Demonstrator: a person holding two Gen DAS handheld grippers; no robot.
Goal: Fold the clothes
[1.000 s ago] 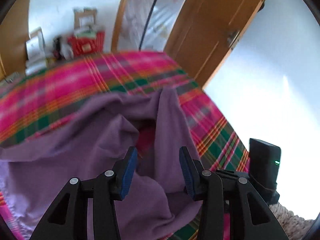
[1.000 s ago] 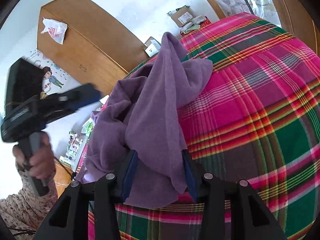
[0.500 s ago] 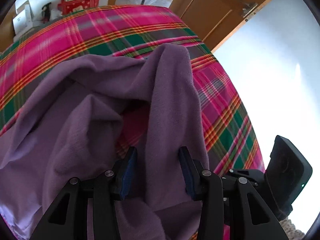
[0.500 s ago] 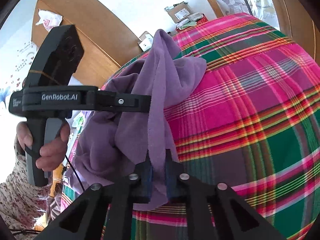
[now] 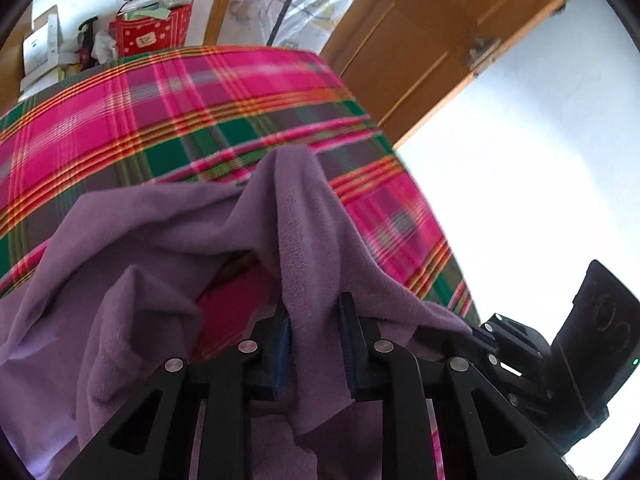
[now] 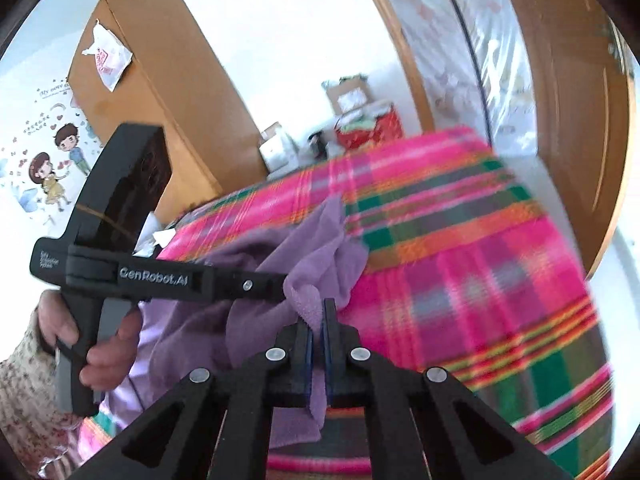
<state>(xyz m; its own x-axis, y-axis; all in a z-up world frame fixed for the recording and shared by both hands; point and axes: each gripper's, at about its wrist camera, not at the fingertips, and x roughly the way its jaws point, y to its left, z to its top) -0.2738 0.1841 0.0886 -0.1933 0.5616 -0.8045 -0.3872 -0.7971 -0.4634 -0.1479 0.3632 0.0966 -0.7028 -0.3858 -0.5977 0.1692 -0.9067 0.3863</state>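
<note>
1. Left wrist view: left gripper (image 5: 312,344) points forward over the plaid bedspread (image 5: 200,112); a fold of fuzzy purple garment (image 5: 168,240) runs between its jaws, which are narrowed and press it from both sides.
2. Right wrist view: right gripper (image 6: 316,332) aims at the bed, jaws nearly together, pinching a rolled purple edge.
3. A hand (image 6: 96,344) left of the right jaws grips the other tool's handle.
4. Soft fleece bunches ahead of both jaws.
</note>
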